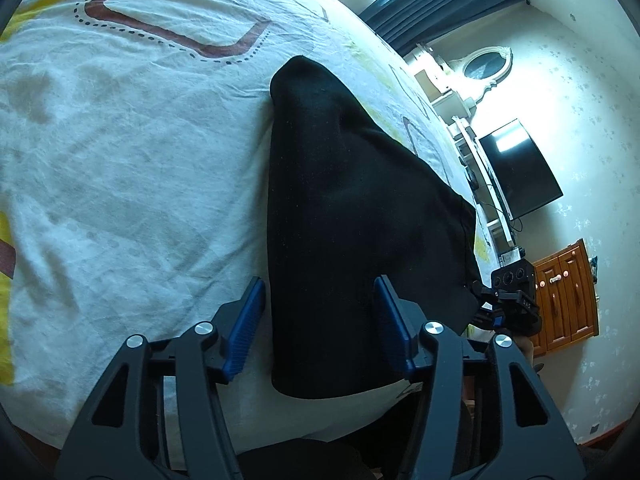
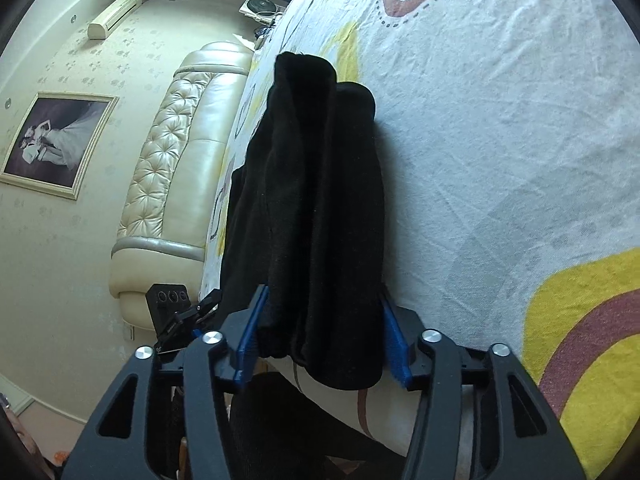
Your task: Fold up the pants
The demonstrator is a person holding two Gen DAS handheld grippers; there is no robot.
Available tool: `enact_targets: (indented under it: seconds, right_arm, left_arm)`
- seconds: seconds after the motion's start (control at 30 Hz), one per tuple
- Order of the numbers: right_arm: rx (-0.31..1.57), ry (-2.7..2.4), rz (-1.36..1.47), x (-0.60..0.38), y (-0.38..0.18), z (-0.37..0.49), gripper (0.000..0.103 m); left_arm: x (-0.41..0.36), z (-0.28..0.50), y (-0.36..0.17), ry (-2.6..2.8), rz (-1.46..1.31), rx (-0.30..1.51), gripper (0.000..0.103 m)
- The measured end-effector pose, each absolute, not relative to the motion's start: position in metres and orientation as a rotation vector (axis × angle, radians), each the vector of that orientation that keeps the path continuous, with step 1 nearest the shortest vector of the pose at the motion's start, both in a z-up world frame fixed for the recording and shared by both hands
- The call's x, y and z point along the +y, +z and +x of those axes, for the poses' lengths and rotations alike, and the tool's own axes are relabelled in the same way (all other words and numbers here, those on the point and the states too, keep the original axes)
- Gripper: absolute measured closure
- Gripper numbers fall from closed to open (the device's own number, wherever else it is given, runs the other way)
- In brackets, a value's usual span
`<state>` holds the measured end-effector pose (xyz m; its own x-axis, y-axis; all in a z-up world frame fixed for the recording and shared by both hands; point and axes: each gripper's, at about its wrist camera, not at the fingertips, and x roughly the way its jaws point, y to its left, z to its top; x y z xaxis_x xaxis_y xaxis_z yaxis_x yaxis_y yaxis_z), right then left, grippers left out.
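Black pants lie folded in a long narrow bundle on the patterned bedsheet, near the bed's near edge. Left gripper: jaws partly apart and straddling the bundle's near end, blue pads beside the cloth; whether they press it, cannot tell. Right gripper: same posture at the other end, pads against the cloth's sides, grip uncertain.

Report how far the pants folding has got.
Done: the black pants already lie doubled lengthwise in a long narrow stack on the patterned bedsheet. In hand: the left claw and right claw each straddle a near end of the fabric; whether their pads press it is unclear. Left: folding the length over into a compact bundle.
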<state>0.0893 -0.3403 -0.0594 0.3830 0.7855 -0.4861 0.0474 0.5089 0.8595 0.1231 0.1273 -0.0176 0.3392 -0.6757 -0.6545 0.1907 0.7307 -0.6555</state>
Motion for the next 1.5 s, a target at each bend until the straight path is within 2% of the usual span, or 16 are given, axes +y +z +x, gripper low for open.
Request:
enact_targets:
  seconds: [0.03, 0.13, 0.23, 0.6, 0.63, 0.67, 0.7, 0.8, 1.0, 1.37, 1.5]
  right_arm:
    - [1.073, 0.573, 0.920, -0.341, -0.054, 0.090, 0.030]
    - [1.041, 0.541, 0.898, -0.347, -0.048, 0.100, 0.027]
    - [1.033, 0.535, 0.941, -0.348, -0.059, 0.122, 0.027]
    - [0.954, 0.550, 1.015, -0.348, -0.065, 0.181, 0.027]
    - [0.957, 0.550, 0.987, -0.348, -0.064, 0.180, 0.029]
    - [0.973, 0.530, 0.950, -0.346, -0.064, 0.180, 0.048]
    - [0.985, 0.522, 0.941, -0.345, -0.067, 0.179, 0.057]
    - [0.945, 0.511, 0.934, -0.346, -0.067, 0.175, 0.061]
    - [0.896, 0.481, 0.890, -0.338, -0.057, 0.184, 0.065]
    - [0.898, 0.496, 0.944, -0.348, -0.065, 0.182, 0.064]
    - [0.934, 0.511, 0.979, -0.350, -0.068, 0.170, 0.048]
  left_arm:
    - [0.131, 0.125, -0.016, -0.611, -0.533, 1.079, 0.037]
    - [0.144, 0.138, -0.010, -0.617, -0.564, 1.039, 0.035]
    - [0.149, 0.160, -0.013, -0.607, -0.606, 1.028, 0.032]
    - [0.099, 0.228, -0.031, -0.613, -0.528, 1.073, 0.032]
    - [0.095, 0.229, -0.031, -0.618, -0.501, 1.070, 0.034]
    - [0.091, 0.228, -0.030, -0.607, -0.459, 1.069, 0.045]
    - [0.089, 0.228, -0.030, -0.596, -0.425, 1.068, 0.048]
    - [0.094, 0.227, -0.030, -0.563, -0.417, 1.063, 0.060]
    - [0.089, 0.229, -0.021, -0.476, -0.357, 1.032, 0.064]
    - [0.090, 0.227, -0.016, -0.461, -0.344, 1.028, 0.064]
    - [0.095, 0.220, -0.015, -0.481, -0.361, 1.044, 0.059]
